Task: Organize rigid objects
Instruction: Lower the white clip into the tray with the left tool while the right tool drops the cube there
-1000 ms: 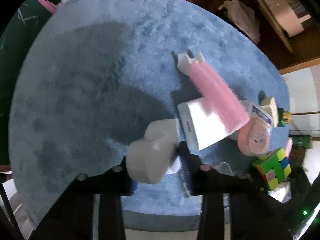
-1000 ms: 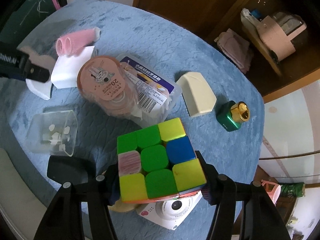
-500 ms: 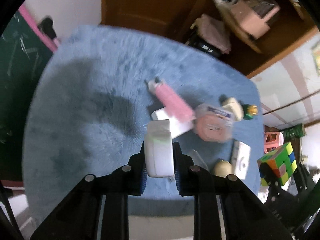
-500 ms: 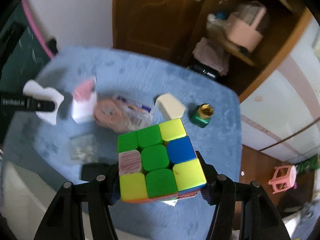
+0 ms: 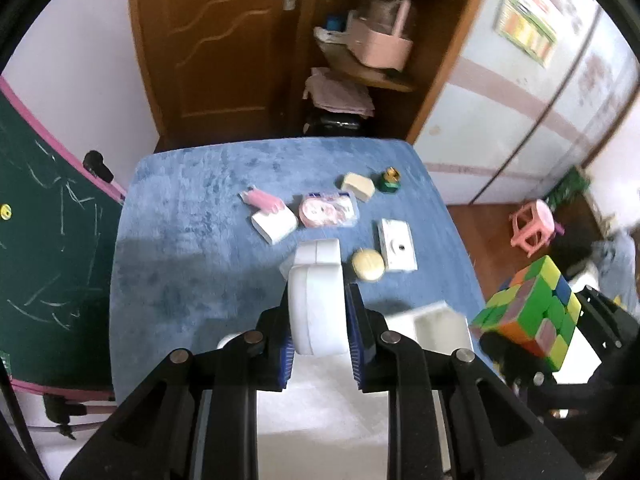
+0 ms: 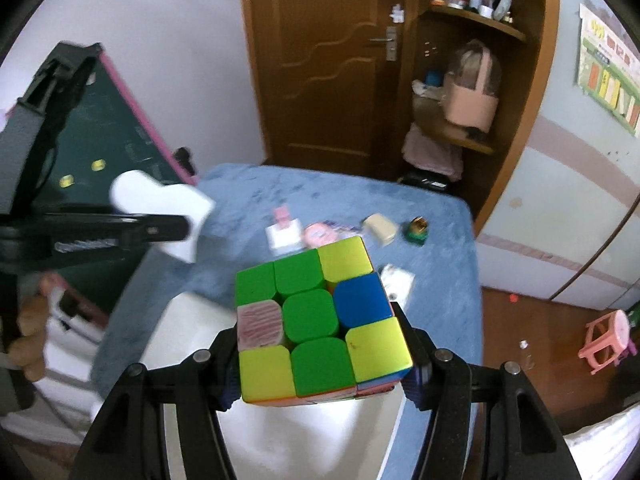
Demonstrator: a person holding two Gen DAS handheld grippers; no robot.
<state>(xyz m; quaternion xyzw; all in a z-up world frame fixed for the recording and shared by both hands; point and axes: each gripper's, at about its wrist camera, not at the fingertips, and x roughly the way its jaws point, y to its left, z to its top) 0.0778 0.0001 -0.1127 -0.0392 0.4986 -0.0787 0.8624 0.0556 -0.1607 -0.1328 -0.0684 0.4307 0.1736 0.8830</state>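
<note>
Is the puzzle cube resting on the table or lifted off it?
Lifted: the puzzle cube sits clamped in the right gripper, above the blue table.

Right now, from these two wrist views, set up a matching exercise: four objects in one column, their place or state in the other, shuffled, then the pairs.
Objects
1. puzzle cube
2. white heart-shaped piece
3. green bottle with gold cap
4. white toy camera

Places
A. lying flat on the blue table, beside a round cream object
B. held in the right gripper
C. held in the left gripper
D. standing near the table's far right corner

Pairs: 1-B, 2-C, 3-D, 4-A
</note>
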